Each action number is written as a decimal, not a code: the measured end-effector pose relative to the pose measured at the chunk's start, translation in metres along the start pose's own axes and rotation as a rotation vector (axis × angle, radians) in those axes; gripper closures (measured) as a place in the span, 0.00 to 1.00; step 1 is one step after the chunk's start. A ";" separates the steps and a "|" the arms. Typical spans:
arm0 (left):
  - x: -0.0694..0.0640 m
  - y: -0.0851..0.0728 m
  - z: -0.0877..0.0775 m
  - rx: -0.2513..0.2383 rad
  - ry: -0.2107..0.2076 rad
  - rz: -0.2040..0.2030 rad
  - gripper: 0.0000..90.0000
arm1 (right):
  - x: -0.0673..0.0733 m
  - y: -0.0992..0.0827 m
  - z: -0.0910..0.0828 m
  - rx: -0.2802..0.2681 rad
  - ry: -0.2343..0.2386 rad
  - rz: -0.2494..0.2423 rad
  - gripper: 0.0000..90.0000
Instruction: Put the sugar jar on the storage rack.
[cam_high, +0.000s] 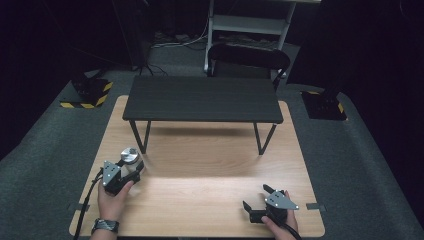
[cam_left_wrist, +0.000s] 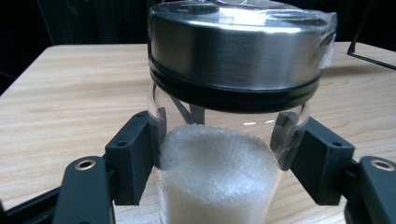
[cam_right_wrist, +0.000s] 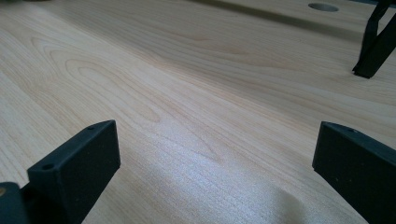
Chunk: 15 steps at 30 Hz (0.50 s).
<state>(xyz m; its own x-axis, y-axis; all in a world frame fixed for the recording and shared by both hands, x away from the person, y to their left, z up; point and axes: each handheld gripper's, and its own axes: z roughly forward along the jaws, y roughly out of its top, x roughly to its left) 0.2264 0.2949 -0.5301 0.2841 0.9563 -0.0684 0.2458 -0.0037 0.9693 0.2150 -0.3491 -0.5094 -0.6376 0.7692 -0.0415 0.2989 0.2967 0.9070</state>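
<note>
While my left claw (cam_left_wrist: 219, 154) squeezes the glass jar (cam_left_wrist: 219, 172) from both sides, the jar stands on the table (cam_high: 210, 195) near its left edge. My right claw (cam_right_wrist: 219, 172) rests wide open with nothing in it.

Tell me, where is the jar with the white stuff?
The jar stands near the table's front left corner in the high view, just before the left leg of the small black bench. The left tongs grip its glass sides.
</note>
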 end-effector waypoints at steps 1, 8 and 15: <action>-0.001 0.000 -0.001 -0.006 -0.002 -0.001 0.34 | 0.000 0.000 0.000 0.000 0.000 0.000 0.01; -0.010 0.008 -0.010 -0.036 -0.004 0.000 0.34 | 0.000 0.000 0.000 -0.001 0.001 -0.003 0.01; -0.023 0.024 -0.015 -0.047 -0.002 0.035 0.34 | 0.000 0.000 0.000 -0.001 0.002 -0.003 0.01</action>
<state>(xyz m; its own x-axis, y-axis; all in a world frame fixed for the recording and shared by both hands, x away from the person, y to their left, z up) 0.2114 0.2771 -0.5016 0.2935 0.9553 -0.0348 0.1923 -0.0234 0.9811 0.2151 -0.3493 -0.5095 -0.6396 0.7675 -0.0433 0.2966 0.2983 0.9072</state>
